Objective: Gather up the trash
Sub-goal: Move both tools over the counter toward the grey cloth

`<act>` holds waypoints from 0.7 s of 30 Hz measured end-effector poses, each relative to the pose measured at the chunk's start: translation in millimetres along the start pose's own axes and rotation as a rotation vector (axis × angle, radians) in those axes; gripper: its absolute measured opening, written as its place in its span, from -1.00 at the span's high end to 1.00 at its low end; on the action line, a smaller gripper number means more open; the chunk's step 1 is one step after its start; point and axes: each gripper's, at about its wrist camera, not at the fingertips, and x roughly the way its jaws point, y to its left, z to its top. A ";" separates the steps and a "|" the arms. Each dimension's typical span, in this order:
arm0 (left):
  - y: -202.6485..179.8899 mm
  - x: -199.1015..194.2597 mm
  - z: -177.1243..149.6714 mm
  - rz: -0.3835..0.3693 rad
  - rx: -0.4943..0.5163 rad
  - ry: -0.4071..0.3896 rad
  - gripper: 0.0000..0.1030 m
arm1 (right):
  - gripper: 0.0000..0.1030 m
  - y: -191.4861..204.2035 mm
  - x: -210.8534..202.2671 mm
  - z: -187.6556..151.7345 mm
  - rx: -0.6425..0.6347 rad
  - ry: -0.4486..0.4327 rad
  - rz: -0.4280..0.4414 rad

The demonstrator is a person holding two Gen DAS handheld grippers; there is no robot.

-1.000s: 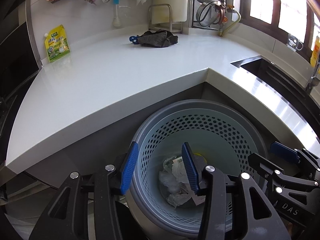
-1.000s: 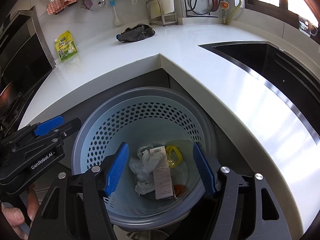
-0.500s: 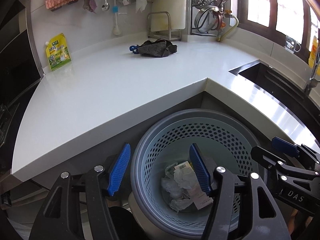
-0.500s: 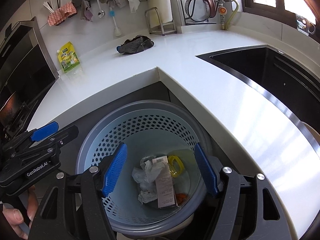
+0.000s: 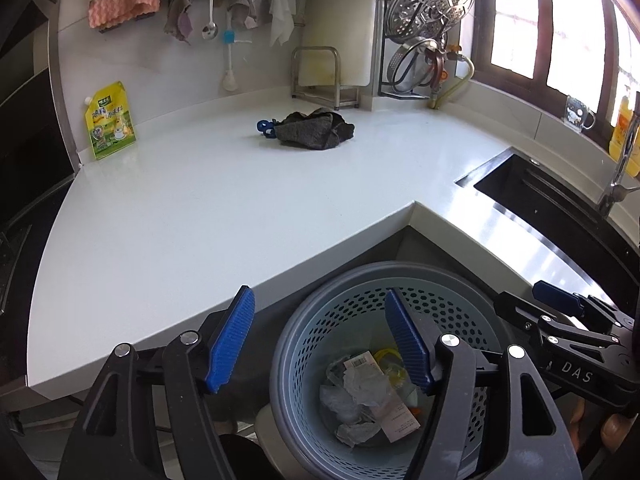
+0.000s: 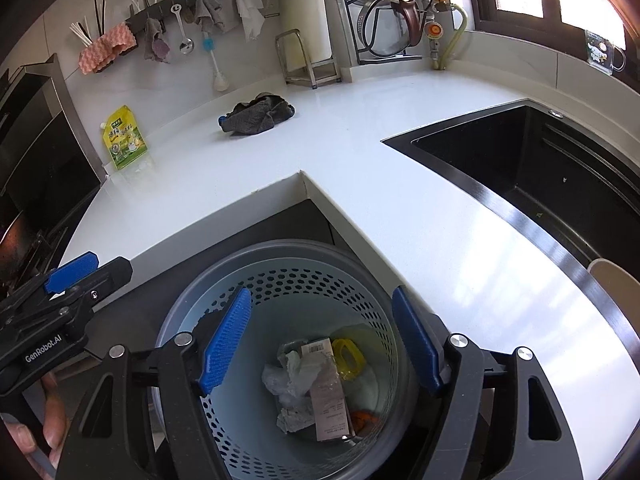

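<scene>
Several pieces of crumpled trash point(image 6: 308, 384) are lying at the bottom of the perforated bin point(image 6: 280, 280), tucked into the inner corner of the white L-shaped counter point(image 5: 200, 216). Both grippers are hanging above it with nothing between their blue pads: the left gripper point(image 5: 320, 348) has just been opening, the right gripper point(image 6: 320, 344) is standing wide. A dark cloth point(image 5: 316, 130) is lying mid-counter, a yellow pouch point(image 5: 109, 120) is leaning against the tiled wall, and a black sink point(image 6: 540, 168) is sitting below the window.
</scene>
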 end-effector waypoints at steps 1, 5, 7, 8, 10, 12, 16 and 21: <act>3.9 -1.1 3.4 0.001 -0.011 -0.005 -0.29 | -0.36 0.4 -1.6 2.0 -0.002 -0.004 -0.003; 16.2 -4.9 14.3 0.012 -0.040 -0.029 -0.34 | -0.36 0.6 -7.0 14.6 0.006 -0.033 0.025; 21.6 -4.5 19.6 0.016 -0.051 -0.033 -0.37 | -0.37 2.7 -6.8 23.9 0.002 -0.038 0.039; 24.1 -3.8 22.5 0.014 -0.058 -0.032 -0.38 | -0.37 4.6 -6.8 28.9 -0.003 -0.042 0.047; 29.1 -2.3 28.8 0.016 -0.067 -0.032 -0.38 | -0.37 9.4 -6.0 40.7 -0.018 -0.050 0.064; 34.9 0.3 35.8 0.016 -0.078 -0.034 -0.44 | -0.41 14.0 -2.9 53.1 -0.033 -0.062 0.075; 46.4 7.3 51.6 0.027 -0.101 -0.046 -0.53 | -0.42 23.2 12.1 79.9 -0.066 -0.065 0.106; 63.3 20.8 77.4 0.064 -0.117 -0.076 -0.67 | -0.43 36.2 47.2 116.8 -0.100 -0.039 0.128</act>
